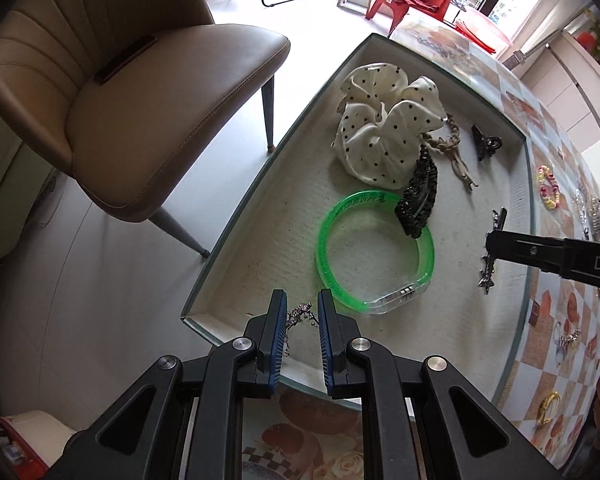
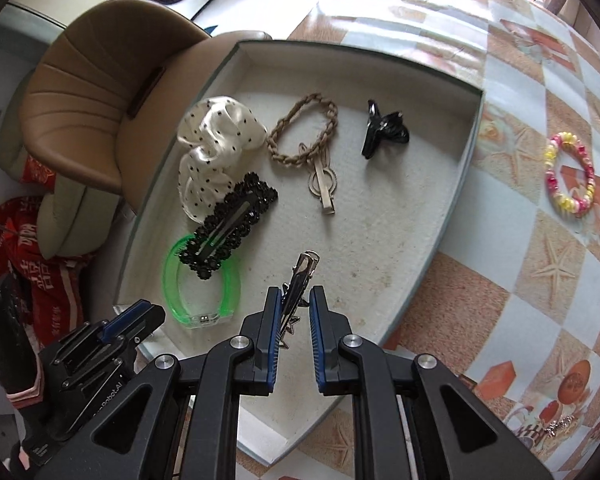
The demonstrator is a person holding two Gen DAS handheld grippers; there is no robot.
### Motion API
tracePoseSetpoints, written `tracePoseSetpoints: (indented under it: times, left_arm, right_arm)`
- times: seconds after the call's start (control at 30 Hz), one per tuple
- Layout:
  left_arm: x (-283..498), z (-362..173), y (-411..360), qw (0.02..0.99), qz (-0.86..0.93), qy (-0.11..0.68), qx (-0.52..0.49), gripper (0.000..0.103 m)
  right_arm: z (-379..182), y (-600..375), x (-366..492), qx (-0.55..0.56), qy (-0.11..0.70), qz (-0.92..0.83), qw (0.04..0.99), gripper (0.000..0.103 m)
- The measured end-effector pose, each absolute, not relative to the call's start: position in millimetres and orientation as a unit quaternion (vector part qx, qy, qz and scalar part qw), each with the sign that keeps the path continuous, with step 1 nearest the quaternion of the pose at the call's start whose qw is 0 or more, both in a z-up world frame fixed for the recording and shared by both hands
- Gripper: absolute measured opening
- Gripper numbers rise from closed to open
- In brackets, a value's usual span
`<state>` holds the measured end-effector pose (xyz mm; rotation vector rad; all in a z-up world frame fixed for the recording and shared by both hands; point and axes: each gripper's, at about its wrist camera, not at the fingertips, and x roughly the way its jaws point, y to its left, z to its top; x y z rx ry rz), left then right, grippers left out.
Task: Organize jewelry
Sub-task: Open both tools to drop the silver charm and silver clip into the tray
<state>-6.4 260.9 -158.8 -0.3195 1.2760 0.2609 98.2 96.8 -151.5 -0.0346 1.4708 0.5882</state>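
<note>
A shallow white-lined tray (image 1: pixel 260 248) (image 2: pixel 432 208) holds a polka-dot scrunchie (image 1: pixel 384 128) (image 2: pixel 216 140), a green bangle (image 1: pixel 332 240) (image 2: pixel 172 280), a black beaded clip (image 1: pixel 418 196) (image 2: pixel 232 224), a braided bracelet (image 2: pixel 304 132) and a black claw clip (image 1: pixel 486 142) (image 2: pixel 384 128). My left gripper (image 1: pixel 302 316) holds a small sparkly chain piece (image 1: pixel 300 314) over the tray's near corner, jaws narrowly apart. My right gripper (image 2: pixel 294 312) (image 1: pixel 496 248) holds a silver star hair clip (image 2: pixel 300 280) (image 1: pixel 490 272) above the tray.
A beaded pink-yellow bracelet (image 2: pixel 570 176) (image 1: pixel 548 192), a gold piece (image 1: pixel 548 404) and other small jewelry (image 2: pixel 552 428) lie on the patterned tablecloth to the right. A tan chair (image 1: pixel 132 96) stands beside the table's left edge.
</note>
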Motion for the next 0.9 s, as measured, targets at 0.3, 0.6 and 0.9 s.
tracePoseSetpoints:
  times: [0.3,0.6,0.9]
  left_arm:
    - [-2,-166,257,0.781,0.125,0.597,-0.133,0.019]
    - [3,-170,250,0.775,0.131,0.607,-0.116,0.019]
    - [5,-166,249,0.772,0.144,0.610,-0.105,0.020]
  right_arm:
    - [-167,107,98,-0.024,0.673,0.253,0.695,0.015]
    - [-168,107,97,-0.028,0.671,0.252,0.697,0.015]
    - [-165,105,97,-0.021,0.674,0.254,0.694,0.027]
